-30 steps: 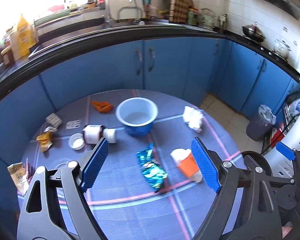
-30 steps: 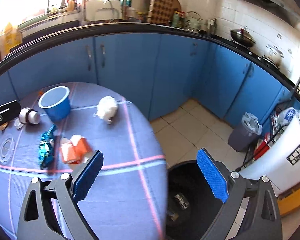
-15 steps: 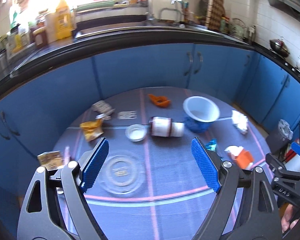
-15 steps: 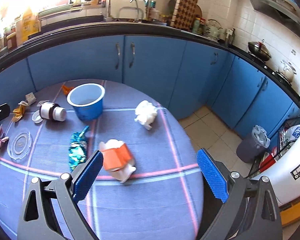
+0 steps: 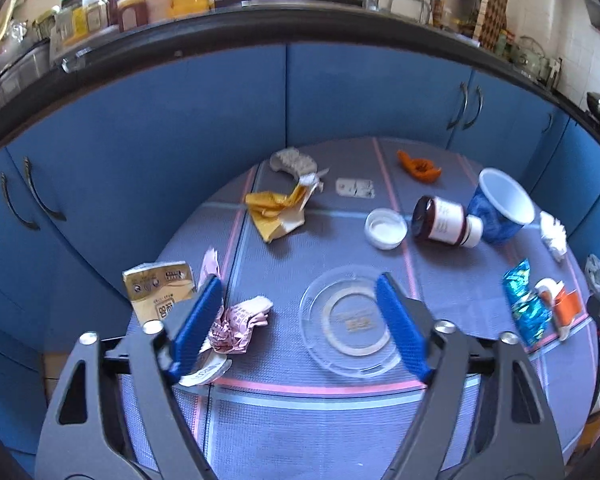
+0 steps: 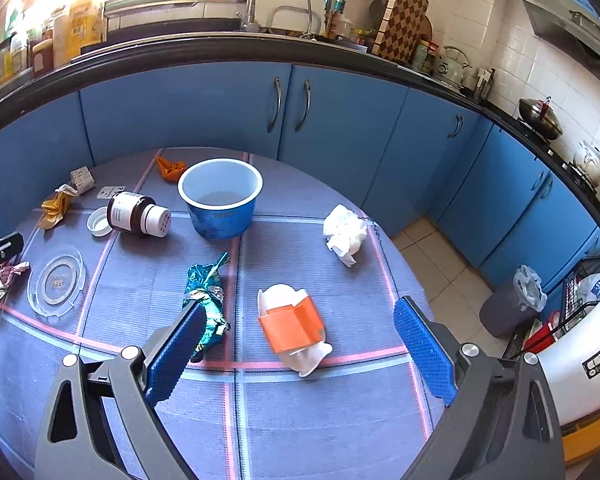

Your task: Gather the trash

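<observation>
Many scraps litter the round table (image 5: 340,420), none collected yet: the left gripper (image 5: 300,322) is closing with only air between its jaws, a crumpled pink wrapper (image 5: 240,322) low and left beside its left pad. The right gripper (image 6: 300,354) hangs spread wide around an orange-and-white carton (image 6: 294,330) (bottom centre of its view). Next, I judge, each must drop and clamp its piece.

Blue cabinets (image 6: 340,128), black countertop (image 6: 220,46), white tiled wall (image 6: 512,36), beige tiled floor (image 6: 440,252), sunlit sink (image 6: 296,12)

Both the left gripper (image 5: 300,324) and right gripper (image 6: 304,356) have dark grey plastic frames, silver screws and ribbed blue pads (image 6: 424,356)
</observation>
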`<state>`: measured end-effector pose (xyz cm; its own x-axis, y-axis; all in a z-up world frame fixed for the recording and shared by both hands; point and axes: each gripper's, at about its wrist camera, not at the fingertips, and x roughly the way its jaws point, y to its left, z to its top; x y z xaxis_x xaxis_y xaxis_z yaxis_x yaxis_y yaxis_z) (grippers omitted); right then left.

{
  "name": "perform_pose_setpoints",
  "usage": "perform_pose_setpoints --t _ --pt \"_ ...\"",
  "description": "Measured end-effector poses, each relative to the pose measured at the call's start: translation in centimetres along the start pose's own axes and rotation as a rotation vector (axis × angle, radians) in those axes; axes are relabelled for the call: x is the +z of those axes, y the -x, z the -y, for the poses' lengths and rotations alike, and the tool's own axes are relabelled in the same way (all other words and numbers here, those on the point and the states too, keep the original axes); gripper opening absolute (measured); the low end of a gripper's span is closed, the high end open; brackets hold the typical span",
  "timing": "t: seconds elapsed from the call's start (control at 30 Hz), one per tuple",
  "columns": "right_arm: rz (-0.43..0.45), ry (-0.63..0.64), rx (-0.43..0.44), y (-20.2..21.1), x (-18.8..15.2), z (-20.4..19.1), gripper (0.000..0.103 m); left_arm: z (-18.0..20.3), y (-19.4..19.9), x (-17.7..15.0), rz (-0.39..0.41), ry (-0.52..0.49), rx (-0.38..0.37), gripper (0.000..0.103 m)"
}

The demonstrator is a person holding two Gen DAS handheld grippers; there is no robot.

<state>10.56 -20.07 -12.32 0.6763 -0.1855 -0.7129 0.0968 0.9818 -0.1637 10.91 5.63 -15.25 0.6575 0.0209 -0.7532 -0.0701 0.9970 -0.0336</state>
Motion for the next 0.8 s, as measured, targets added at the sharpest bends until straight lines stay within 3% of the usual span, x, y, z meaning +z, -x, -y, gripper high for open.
perform_pose_setpoints --t 0.03,0.1,0.3,0.47,0.73,0.8 --pt "-0.003 0.0 0.0 -0.1 0.1 -0.1 0.092 -0.1 -0.5 -0.2 -0.013 -0.004 -0.004 0.063" --pt "-0.014 -0.001 0.005 -0.5 0.1 -0.4 0.092 0.0 -1.4 -0.4 -0.037 -0.015 0.004 0.056" --pt "-0.03 0.008 -0.006 -1.3 0.2 -0.8 0.092 -0.3 -3.2 -0.9 -0.07 -0.022 0.043 0.056" --pt "-0.032 0.006 -0.007 -1.5 0.4 -1.0 0.092 -0.6 -4.4 -1.1 -0.11 -0.014 0.038 0.038" --pt "-0.028 0.007 -0.013 -1.2 0.2 -0.9 0.092 0.0 -3.3 -1.0 -0.067 -0.022 0.047 0.014" --pt "-0.025 0.005 -0.018 -1.1 0.1 -0.6 0.092 0.2 -2.8 -0.9 -0.048 -0.026 0.043 0.013"
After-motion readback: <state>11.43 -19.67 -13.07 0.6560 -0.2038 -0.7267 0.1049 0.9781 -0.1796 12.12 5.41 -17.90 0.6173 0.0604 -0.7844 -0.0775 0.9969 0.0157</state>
